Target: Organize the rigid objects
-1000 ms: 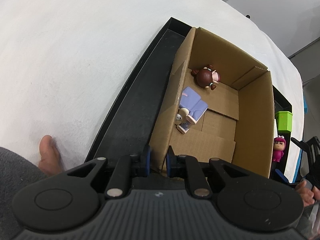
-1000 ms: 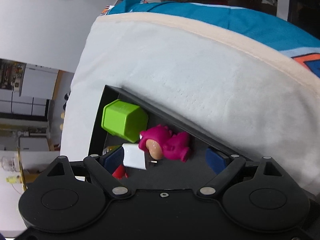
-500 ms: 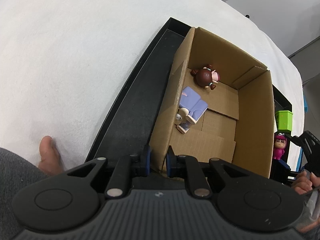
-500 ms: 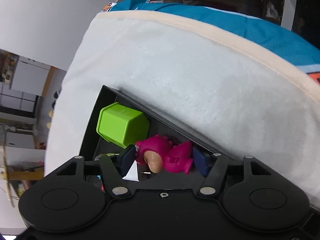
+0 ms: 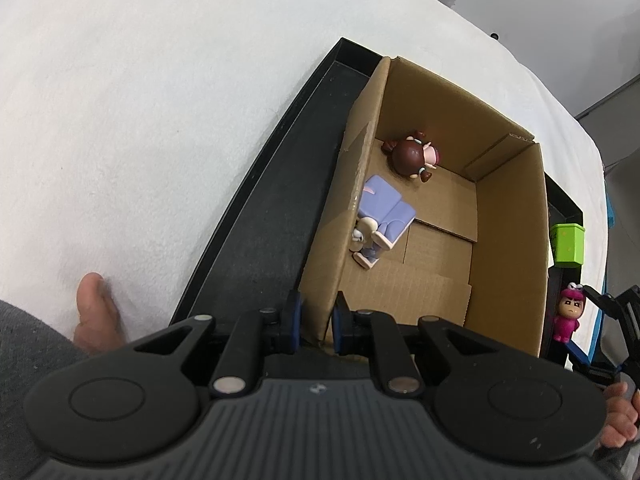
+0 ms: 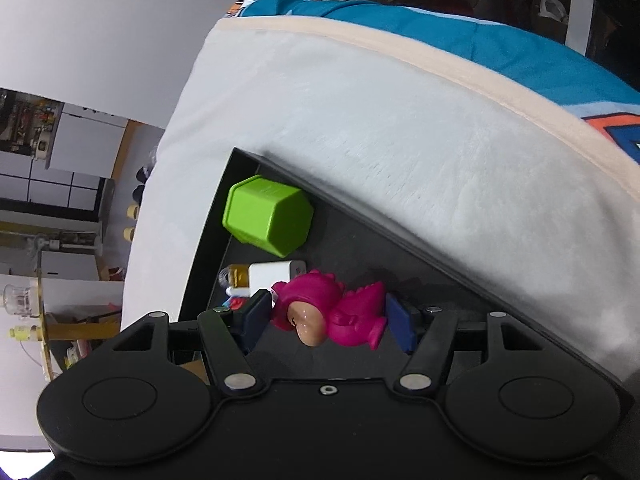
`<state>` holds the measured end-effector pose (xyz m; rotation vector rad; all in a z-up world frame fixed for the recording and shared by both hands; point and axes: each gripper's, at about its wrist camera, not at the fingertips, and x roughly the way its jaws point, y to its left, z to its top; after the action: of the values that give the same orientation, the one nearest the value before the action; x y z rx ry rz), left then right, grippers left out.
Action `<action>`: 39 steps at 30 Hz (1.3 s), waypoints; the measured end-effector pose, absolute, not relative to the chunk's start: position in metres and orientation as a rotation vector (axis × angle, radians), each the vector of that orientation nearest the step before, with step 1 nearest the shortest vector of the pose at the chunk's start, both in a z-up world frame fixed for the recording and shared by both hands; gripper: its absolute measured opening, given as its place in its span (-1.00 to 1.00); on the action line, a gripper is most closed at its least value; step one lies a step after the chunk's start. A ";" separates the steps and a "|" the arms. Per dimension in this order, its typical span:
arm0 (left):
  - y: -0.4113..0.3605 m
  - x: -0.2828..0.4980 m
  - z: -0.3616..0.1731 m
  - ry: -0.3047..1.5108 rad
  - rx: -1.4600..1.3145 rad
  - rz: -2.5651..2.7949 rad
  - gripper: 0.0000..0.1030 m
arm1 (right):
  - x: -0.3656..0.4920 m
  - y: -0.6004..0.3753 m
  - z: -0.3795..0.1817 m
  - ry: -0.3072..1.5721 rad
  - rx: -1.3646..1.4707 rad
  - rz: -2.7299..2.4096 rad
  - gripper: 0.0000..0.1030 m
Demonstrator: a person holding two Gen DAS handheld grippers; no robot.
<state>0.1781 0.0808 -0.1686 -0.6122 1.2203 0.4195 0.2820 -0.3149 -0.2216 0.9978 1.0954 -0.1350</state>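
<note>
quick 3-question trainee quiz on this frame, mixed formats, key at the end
1. True or false: the left tongs are clamped on a wall of the cardboard box.
2. What do the right tongs hold? A) green hexagonal cup B) pink figurine C) white block
3. How many toys lie inside the box?

Key
1. True: the pads pinch the near wall's edge.
2. B: the pink figurine sits between the pads; the green hexagonal cup and white block stay in the black tray.
3. Two: a brown-haired doll and a lilac figure.
</note>
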 end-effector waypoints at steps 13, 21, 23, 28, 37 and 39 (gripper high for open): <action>0.085 0.175 -0.167 1.204 -0.622 0.401 -0.72 | 0.272 -0.296 -0.175 1.047 0.935 -0.049 0.18; 0.088 0.174 -0.168 1.203 -0.636 0.376 -0.71 | 0.271 -0.281 -0.148 1.010 0.898 -0.011 0.19; 0.088 0.174 -0.168 1.201 -0.631 0.364 -0.71 | 0.270 -0.277 -0.143 1.002 0.890 -0.001 0.19; 0.093 0.173 -0.169 1.198 -0.646 0.339 -0.70 | 0.267 -0.261 -0.130 0.994 0.847 0.020 0.19; 0.103 0.169 -0.173 1.190 -0.678 0.294 -0.68 | 0.262 -0.221 -0.111 0.985 0.758 0.082 0.19; 0.105 0.169 -0.173 1.187 -0.683 0.288 -0.68 | 0.262 -0.212 -0.108 0.988 0.741 0.094 0.19</action>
<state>0.1687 0.1052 -0.1727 -0.6833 1.1873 0.2879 0.2616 -0.2118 -0.1080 0.7411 0.9877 0.0941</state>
